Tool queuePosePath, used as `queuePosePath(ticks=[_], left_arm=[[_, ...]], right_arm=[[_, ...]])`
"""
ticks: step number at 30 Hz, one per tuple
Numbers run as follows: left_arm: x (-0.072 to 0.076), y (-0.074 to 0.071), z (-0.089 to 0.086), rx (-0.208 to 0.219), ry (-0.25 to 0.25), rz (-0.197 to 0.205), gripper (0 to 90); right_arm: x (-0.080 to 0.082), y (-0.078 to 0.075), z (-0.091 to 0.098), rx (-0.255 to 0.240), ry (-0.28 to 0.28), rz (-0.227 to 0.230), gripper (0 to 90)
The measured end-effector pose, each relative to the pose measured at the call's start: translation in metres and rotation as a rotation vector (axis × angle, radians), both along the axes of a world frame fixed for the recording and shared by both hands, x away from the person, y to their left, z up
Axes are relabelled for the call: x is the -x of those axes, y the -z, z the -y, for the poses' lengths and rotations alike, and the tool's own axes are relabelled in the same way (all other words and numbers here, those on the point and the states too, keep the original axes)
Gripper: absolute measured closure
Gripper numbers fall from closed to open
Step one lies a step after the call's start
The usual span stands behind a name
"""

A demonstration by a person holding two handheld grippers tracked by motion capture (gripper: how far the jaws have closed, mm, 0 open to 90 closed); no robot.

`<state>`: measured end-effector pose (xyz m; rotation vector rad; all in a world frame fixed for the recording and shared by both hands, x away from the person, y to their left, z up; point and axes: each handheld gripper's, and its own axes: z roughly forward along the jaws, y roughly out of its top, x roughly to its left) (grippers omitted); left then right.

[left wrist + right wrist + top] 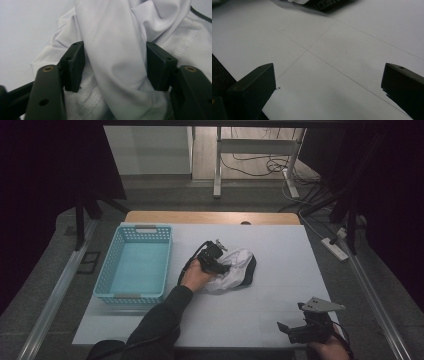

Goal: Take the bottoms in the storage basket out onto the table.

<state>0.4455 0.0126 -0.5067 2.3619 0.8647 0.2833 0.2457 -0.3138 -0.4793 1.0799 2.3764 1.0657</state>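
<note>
A crumpled white garment [236, 265] with a black edge lies in the middle of the white table [280, 290]. My left gripper [223, 268] rests on the garment's left side, held by a hand in a dark sleeve. In the left gripper view its jaws [115, 67] stand apart, with a thick fold of the white garment [112, 37] lying loosely between the pads. My right gripper [284, 329] sits low at the table's front right corner. It is open [328, 87] over bare table, with nothing between the jaws. The garment's black edge [324, 3] lies far ahead of it.
A light blue plastic basket [107, 270] stands at the table's left side, with nothing inside it. Faint crease lines cross the white table cover [319, 50]. Beyond the far edge stand a desk frame and floor cables [260, 165].
</note>
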Motion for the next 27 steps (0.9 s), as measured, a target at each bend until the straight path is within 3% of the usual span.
queuePosePath(ticks=[9, 20, 24, 27], left_arm=[[0.001, -0.006, 0.001, 0.036, -0.016, -0.021, 19.0], [0.006, -0.017, 0.005, 0.053, 0.001, -0.036, 0.0], [0.008, -0.02, 0.007, 0.023, 0.038, -0.044, 0.0], [0.011, -0.023, 0.007, 0.033, 0.059, -0.032, 0.0]], right_arm=[[0.0, 0.0, 0.0, 0.002, -0.001, -0.001, 0.0], [0.0, 0.0, -0.001, 0.004, -0.003, -0.001, 0.0], [0.0, 0.0, -0.001, 0.006, -0.002, -0.001, 0.0], [0.0, 0.0, -0.001, 0.006, -0.002, -0.001, 0.0]])
